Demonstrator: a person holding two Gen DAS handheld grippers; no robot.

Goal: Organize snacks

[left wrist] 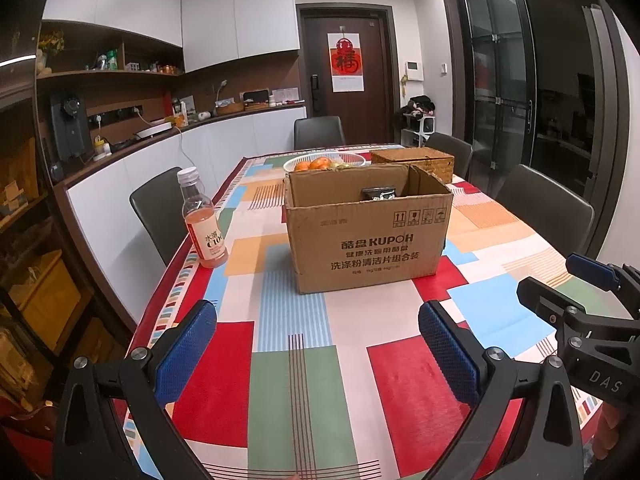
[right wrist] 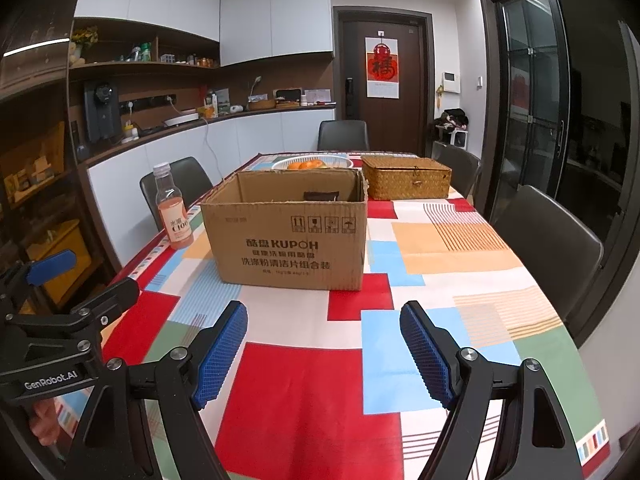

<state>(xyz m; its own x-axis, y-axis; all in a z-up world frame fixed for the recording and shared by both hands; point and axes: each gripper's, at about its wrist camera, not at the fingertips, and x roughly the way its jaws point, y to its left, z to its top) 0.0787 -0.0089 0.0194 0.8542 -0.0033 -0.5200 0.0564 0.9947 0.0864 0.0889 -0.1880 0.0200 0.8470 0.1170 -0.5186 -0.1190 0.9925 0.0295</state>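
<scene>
looks mostly done to me, or barely started, hard to say. the cardboard box (left wrist: 368, 232) sits mid-table with a dark packet (left wrist: 379, 193) already inside, and the only loose item i'd count as a snack is the pink drink bottle (left wrist: 202, 220) standing just left of the box near the table edge. left gripper (left wrist: 318, 354) and right gripper (right wrist: 324, 354) both hang wide apart over the near end, nothing between the pads. table has a loud patchwork tablecloth (right wrist: 304, 392), with a fruit bowl (left wrist: 324, 162) and wicker basket (right wrist: 406, 178) behind the box. dining room with chairs, cabinets, dark door.
</scene>
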